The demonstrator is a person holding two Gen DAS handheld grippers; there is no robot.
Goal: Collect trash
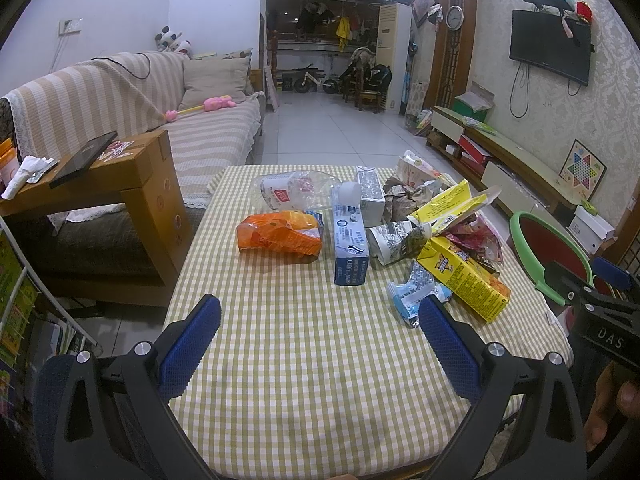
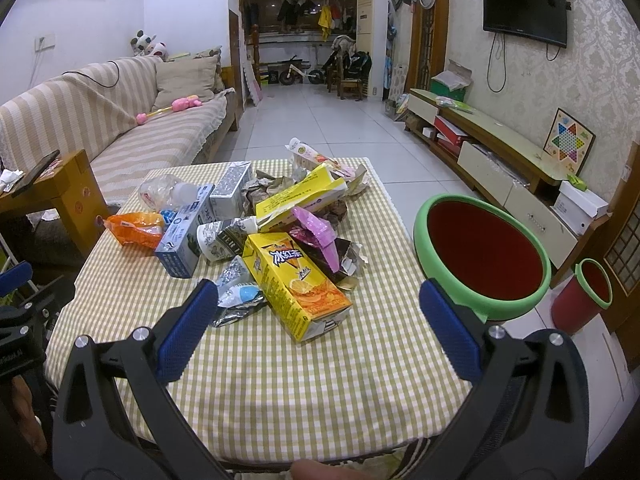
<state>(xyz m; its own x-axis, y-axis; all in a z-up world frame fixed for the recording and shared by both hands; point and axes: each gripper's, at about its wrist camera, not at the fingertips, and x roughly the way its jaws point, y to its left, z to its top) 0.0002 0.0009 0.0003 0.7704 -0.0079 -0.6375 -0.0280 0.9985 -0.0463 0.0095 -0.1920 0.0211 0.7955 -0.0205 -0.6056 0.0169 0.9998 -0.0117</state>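
A pile of trash lies on a table with a yellow checked cloth (image 1: 304, 360) (image 2: 320, 392). It holds a yellow tea carton (image 1: 466, 280) (image 2: 296, 284), a blue-white milk carton (image 1: 350, 246) (image 2: 180, 244), an orange wrapper (image 1: 278, 236) (image 2: 134, 230), a crushed clear bottle (image 1: 292, 190), a silver-blue wrapper (image 1: 412, 298) (image 2: 238, 296), and crumpled paper. A red bin with a green rim (image 2: 484, 254) (image 1: 548, 252) stands at the table's right edge. My left gripper (image 1: 320, 334) is open and empty above the near cloth. My right gripper (image 2: 318, 326) is open and empty, just short of the yellow carton.
A striped sofa (image 1: 132, 96) and a wooden side table (image 1: 100, 184) with a phone stand to the left. A second smaller red bin (image 2: 584, 294) stands on the floor at right. A TV cabinet (image 2: 500, 148) runs along the right wall.
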